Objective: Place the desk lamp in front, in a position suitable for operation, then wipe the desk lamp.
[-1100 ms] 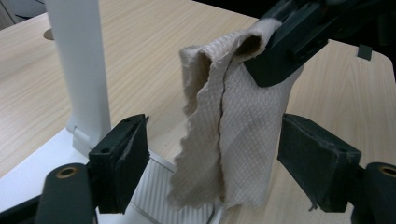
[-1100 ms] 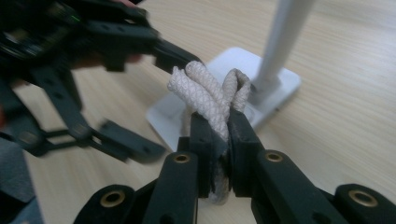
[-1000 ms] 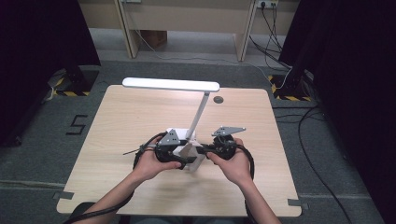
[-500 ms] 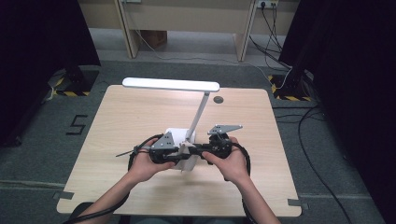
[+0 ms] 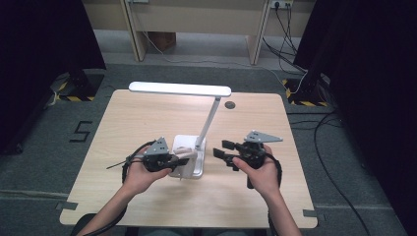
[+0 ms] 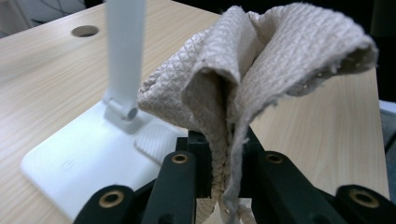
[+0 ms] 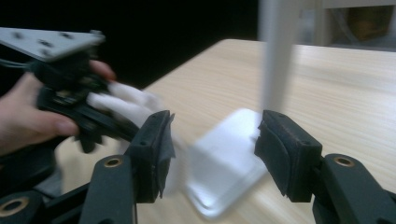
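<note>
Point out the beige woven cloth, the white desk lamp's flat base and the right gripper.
beige woven cloth point(image 6: 261, 60), left gripper view, upper fold
white desk lamp's flat base point(image 6: 84, 168), left gripper view, top face
right gripper point(image 7: 212, 149), right gripper view, gap between jaws

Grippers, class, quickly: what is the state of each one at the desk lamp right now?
Left gripper: shut on the beige cloth, having just been closing.
Right gripper: open, holding nothing, having just been opening; white lamp base lies beyond it.

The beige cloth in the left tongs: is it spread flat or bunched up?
Bunched: the cloth rises in folds, pinched between the left tongs.
</note>
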Tool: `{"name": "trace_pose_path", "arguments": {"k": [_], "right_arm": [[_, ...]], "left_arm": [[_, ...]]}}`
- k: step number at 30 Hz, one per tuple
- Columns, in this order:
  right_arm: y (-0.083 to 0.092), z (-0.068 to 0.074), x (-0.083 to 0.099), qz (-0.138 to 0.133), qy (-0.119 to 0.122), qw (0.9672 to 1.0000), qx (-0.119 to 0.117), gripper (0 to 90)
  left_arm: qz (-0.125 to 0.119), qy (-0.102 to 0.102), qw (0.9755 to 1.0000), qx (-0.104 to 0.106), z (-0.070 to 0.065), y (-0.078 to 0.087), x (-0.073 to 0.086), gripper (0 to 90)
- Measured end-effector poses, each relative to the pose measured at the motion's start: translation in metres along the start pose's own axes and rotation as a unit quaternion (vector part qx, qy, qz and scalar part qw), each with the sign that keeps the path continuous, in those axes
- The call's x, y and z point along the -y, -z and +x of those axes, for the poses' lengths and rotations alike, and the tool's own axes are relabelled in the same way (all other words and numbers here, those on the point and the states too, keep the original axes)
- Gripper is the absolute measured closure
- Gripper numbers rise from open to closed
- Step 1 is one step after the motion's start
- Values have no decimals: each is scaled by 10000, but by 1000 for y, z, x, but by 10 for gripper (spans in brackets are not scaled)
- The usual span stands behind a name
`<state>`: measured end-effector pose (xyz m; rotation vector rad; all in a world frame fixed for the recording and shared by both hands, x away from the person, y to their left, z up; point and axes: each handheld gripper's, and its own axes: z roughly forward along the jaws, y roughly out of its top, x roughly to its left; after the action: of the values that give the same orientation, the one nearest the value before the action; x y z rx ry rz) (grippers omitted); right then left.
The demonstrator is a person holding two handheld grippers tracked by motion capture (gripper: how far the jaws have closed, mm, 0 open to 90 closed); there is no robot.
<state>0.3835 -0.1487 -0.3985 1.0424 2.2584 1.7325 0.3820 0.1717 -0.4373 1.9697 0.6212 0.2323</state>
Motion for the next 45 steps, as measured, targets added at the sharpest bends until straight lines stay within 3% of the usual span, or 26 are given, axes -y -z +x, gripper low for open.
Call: {"name": "trace_pose_path", "arguments": {"k": [4, 7, 11, 14, 18, 20, 24, 27, 30, 33, 39, 45], "right_arm": [[21, -20, 20, 1, -223, 9986, 487, 447], [30, -28, 36, 168, -244, 9963, 812, 446], [36, -34, 55, 235, -384, 9945, 951, 445], [39, -37, 64, 239, -456, 9933, 1036, 445], [39, -37, 69, 307, -511, 9924, 1076, 444], [36, -36, 71, 363, -473, 9919, 1123, 443], [22, -32, 75, 540, -118, 9898, 1310, 478], [9, -29, 79, 730, 264, 9855, 1510, 507], [-1, -26, 84, 806, 379, 9852, 1463, 524], [-9, -22, 89, 866, 648, 9835, 1449, 558], [-18, -15, 94, 750, 599, 9880, 1212, 601], [-28, -8, 92, 769, 760, 9874, 1152, 609]], "left_arm": [[33, 201, 9997, -141, 7, 9, 5, 814], [-30, 317, 9993, -196, 9, 14, 6, 810], [-87, 356, 9989, -293, 9, 21, 4, 808], [-100, 196, 9989, -410, 9, 26, 4, 809], [-225, 254, 9983, -471, 10, 32, 4, 812], [-252, 262, 9980, -524, 10, 36, 3, 813], [-333, 316, 9968, -647, 10, 44, 2, 814], [-383, 334, 9960, -738, 10, 51, 0, 815], [-467, 350, 9946, -858, 10, 60, -3, 815], [-548, 358, 9932, -963, 13, 69, -6, 815], [-656, 438, 9904, -1135, 14, 82, -6, 815], [-695, 440, 9892, -1215, 15, 89, -6, 815]]}}
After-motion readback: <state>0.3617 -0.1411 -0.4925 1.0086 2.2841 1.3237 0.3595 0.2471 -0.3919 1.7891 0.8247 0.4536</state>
